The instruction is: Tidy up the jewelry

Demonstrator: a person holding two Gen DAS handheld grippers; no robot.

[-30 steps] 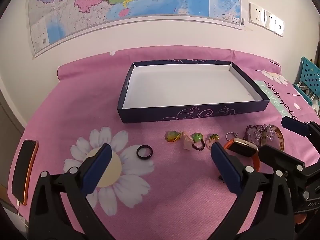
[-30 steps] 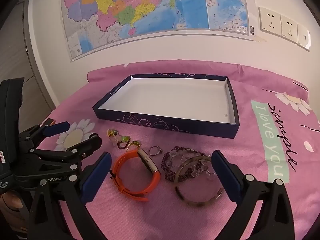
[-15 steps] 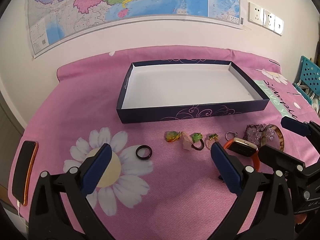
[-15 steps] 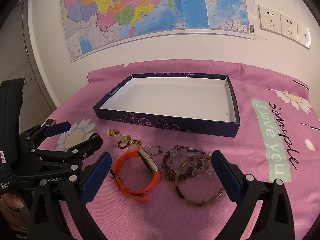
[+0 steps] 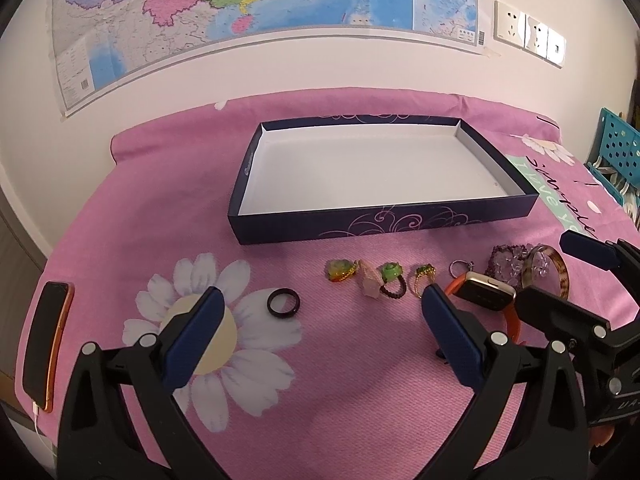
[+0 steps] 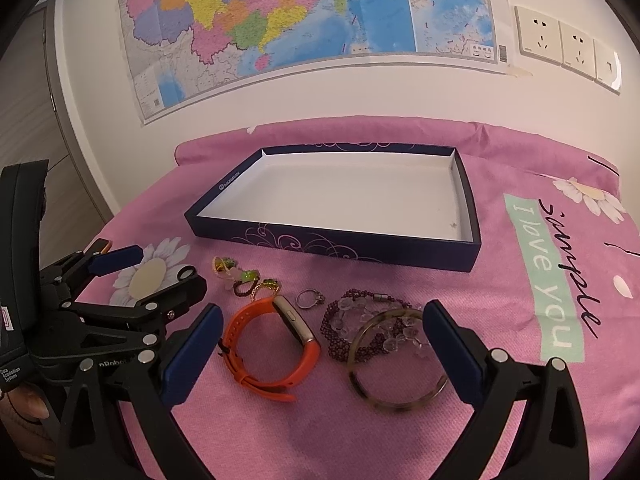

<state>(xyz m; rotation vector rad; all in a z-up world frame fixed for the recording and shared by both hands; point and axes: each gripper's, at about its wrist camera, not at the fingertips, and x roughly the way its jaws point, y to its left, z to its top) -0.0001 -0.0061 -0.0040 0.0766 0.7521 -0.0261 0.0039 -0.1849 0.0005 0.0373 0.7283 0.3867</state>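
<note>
Currently a pink floral cloth (image 5: 352, 364) is covering the worktop, and a shallow navy box (image 6: 328, 242) with a white inside is sitting on it near the wall. Both tools are hovering with fingers spread wide and gripping nothing: the left hand-held gripper (image 5: 320, 336) low over a black ring (image 5: 283, 302), the right hand-held gripper (image 6: 324, 354) over an orange smartwatch (image 6: 276, 346), a brown bangle (image 6: 396, 360) and purple beads (image 6: 340, 328). Small green-stoned rings (image 5: 390, 278) are lying in a row in front of the box.
</note>
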